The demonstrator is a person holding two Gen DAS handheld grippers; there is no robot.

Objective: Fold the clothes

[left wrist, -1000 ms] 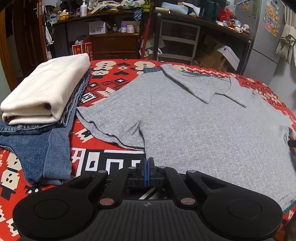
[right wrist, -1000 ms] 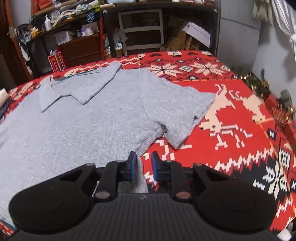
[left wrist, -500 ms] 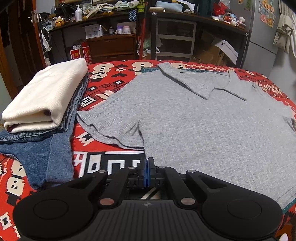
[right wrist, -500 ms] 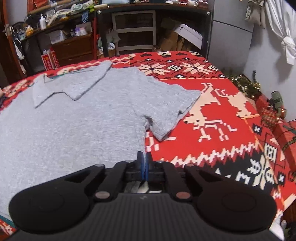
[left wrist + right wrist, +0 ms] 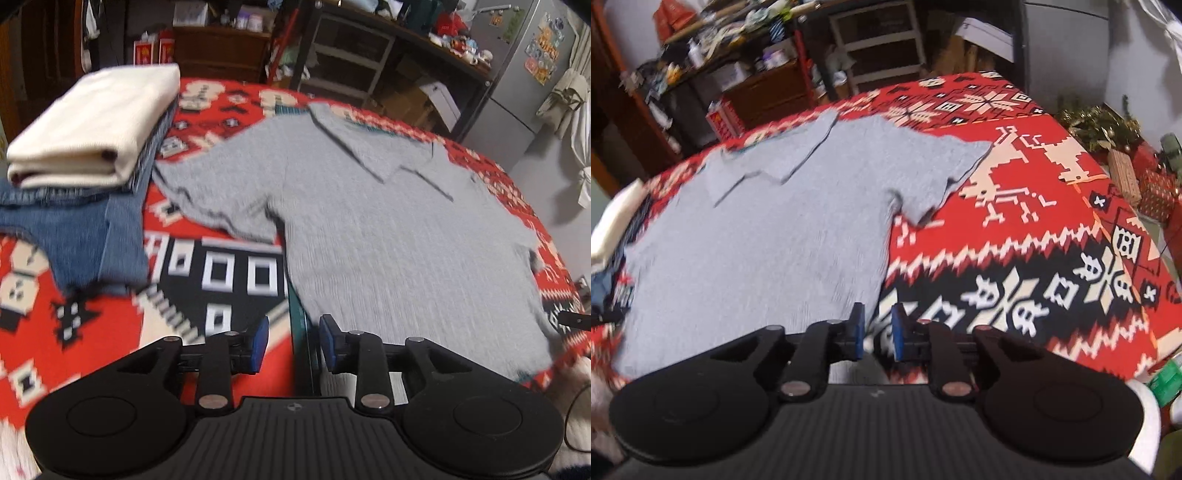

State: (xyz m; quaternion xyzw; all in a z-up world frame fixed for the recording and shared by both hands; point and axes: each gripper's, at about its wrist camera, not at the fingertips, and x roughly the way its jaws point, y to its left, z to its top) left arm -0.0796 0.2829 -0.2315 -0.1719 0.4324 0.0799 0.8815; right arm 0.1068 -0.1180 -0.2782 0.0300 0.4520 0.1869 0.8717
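1. The shirt (image 5: 388, 221) lies flat and face up on the patterned cloth (image 5: 92, 332), collar far, hem at the near edge, both sleeves spread.
2. Half a second ago both hand-held grippers were pressed together at the hem corners; now the left hand-held gripper (image 5: 293, 341) and the right hand-held gripper (image 5: 875, 334) are both spread and hold nothing.
3. Both views have also risen and blurred, so the hem seems to have been let go, probably after a smoothing tug.
4. That likely ends the laying-out; the first fold is not yet made.
5. Left of the shirt sit jeans (image 5: 81, 236) under a folded cream top (image 5: 96, 125).
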